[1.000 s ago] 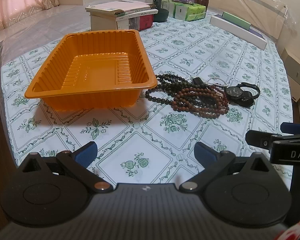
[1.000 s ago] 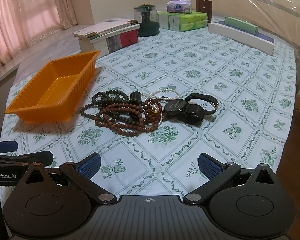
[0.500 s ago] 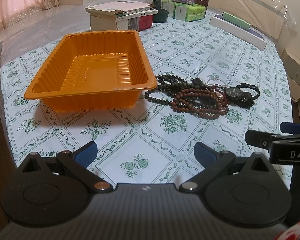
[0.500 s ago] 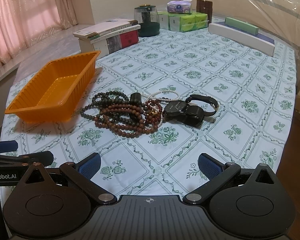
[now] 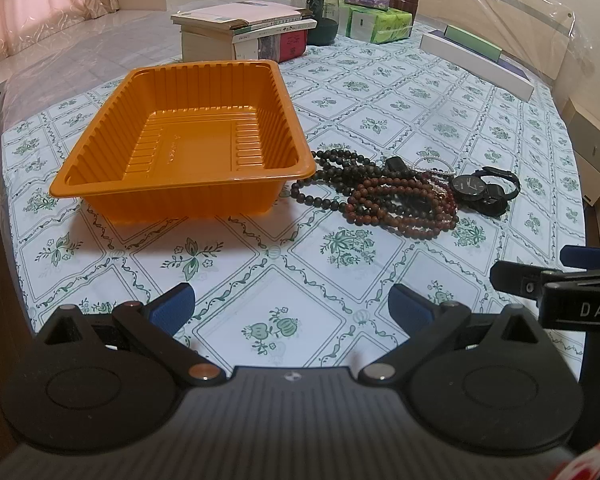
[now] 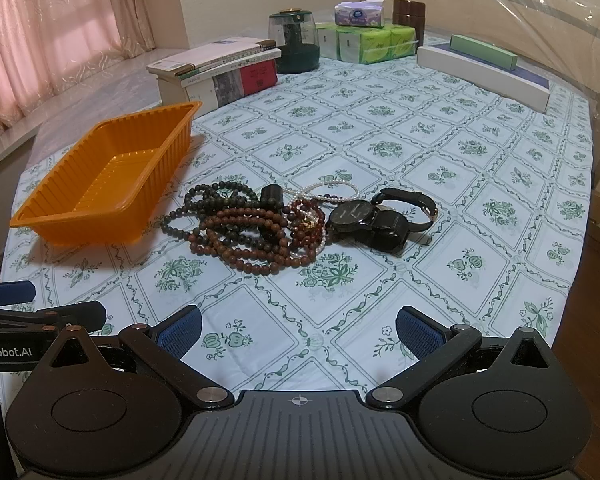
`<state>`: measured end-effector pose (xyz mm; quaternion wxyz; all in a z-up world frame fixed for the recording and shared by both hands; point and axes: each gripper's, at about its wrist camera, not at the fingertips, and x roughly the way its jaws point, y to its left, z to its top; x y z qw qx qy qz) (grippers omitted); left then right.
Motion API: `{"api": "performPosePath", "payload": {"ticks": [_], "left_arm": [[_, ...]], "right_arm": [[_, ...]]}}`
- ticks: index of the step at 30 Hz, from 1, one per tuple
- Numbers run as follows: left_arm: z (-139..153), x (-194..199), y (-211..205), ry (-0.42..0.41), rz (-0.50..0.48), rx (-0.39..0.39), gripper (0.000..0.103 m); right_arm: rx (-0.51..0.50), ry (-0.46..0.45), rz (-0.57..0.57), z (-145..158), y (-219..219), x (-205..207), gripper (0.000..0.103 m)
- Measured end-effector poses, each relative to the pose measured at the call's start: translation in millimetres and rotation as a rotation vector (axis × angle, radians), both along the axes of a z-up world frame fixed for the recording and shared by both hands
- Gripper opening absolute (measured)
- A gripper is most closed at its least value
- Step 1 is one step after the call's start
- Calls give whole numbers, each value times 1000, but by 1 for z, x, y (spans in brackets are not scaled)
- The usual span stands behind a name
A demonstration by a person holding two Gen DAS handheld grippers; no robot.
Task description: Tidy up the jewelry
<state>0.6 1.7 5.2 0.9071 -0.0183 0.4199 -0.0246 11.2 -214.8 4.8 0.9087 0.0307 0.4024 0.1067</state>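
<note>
Both grippers, near edge of the table. The left gripper [image 5: 290,302] and the right gripper [image 6: 298,326] hover low over the patterned tablecloth [image 6: 380,148], jaws spread wide and holding nothing; each points forward, well short of the jewelry. Beyond them lies the jewelry pile [image 6: 256,226]: dark green and reddish-brown bead strands [image 5: 396,204] tangled with a thin pearl strand [image 6: 332,190]. Just right of the beads, touching them, sit black wristwatches [image 6: 374,216]. Just left of the pile stands the empty orange tray [image 5: 112,196], the probable destination. Judged handling: the strands are light, limp and interlaced, so lifting one likely drags its neighbours; pinch a raised loop at the pile's outer edge. The watches are stiffer and heavier; grip across a strap, not the glass face. Farthest from the pile stand stacked books [image 6: 216,68] and tissue packs [image 6: 364,42].
</note>
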Motion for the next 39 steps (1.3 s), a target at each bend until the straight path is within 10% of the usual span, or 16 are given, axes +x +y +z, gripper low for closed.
{"api": "performPosePath", "payload": {"ticks": [19,30,39], "left_arm": [[4,0,41,-3,65,-133,99],[31,15,146,-226,266,-123,98],[2,65,193,-202,270,-244,64]], "right_arm": [[30,-46,9,3,1,-1,103],[63,-48,0,0,6,8,102],[13,-20,5,-13,17,19,102]]}}
